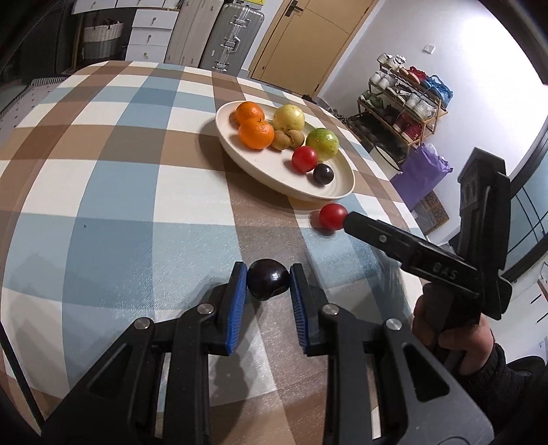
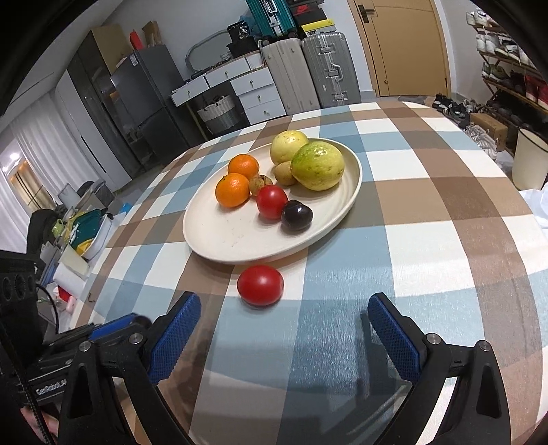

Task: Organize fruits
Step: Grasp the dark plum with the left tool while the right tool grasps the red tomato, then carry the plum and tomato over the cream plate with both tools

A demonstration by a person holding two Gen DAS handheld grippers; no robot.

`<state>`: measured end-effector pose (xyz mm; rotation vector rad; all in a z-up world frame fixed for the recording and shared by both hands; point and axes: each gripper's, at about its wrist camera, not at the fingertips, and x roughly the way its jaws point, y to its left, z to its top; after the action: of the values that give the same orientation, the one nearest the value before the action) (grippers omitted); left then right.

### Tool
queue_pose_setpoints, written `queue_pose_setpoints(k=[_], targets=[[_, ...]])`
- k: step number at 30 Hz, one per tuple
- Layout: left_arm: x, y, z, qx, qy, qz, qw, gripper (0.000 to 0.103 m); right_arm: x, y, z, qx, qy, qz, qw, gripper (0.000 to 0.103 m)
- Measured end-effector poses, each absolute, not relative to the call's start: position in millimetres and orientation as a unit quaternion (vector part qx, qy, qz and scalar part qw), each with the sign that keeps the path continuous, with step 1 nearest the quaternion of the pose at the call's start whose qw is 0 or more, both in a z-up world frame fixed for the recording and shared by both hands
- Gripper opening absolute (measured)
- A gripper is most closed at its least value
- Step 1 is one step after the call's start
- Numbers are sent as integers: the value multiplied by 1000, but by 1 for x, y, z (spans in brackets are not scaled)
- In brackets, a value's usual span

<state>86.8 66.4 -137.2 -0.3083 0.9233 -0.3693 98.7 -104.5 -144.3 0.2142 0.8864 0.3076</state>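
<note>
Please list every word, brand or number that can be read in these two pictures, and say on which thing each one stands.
"DAS": on the black arm of the right claw, left wrist view; first letter uncertain.
"GenRobot.AI": white print on the black tool body at lower left, right wrist view; small and partly blurred.
"36": on the dark box atop the drawers.
Labels on the fridge and stacked boxes: too small to read.

A cream oval plate [image 2: 205, 239] is set on the checked tablecloth. On it are gathered two oranges [image 2: 233, 190] side by side, a yellow guava [image 2: 288, 147], a greener guava [image 2: 317, 166], two small brown kiwis [image 1: 287, 138], a red tomato [image 2: 272, 201] and a dark plum [image 2: 296, 215] touching it. A second tomato [image 2: 260, 284] is seen on the cloth just beside the plate's near rim. A second dark plum [image 1: 268, 279] is held clamped between blue pads.
</note>
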Motion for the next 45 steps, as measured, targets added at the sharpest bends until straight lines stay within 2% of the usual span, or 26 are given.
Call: queue_pose_setpoints(k=[2,7,10,12,13,15,45], targets=[[86,68,-139,-150,442,-176,867,23,101,-100,-146,96,430,151,885,89],[85,74,-140,-158,440,-176,867,23,110,-89,-150,88,440,153,881,80],[84,73,-139,-155,434,-184,868,23,112,-81,-151,71,441,158,881,64],[83,70,-137,-152,431,-190,869,23,114,-77,-151,63,442,159,881,50],[83,68,-136,-150,430,-191,869,23,115,-77,-151,64,442,160,880,49],[84,67,-134,-148,429,-191,870,23,116,-76,-152,67,444,163,878,32],[161,27,-85,-106,416,-173,886,23,114,-125,-95,126,355,223,899,32]])
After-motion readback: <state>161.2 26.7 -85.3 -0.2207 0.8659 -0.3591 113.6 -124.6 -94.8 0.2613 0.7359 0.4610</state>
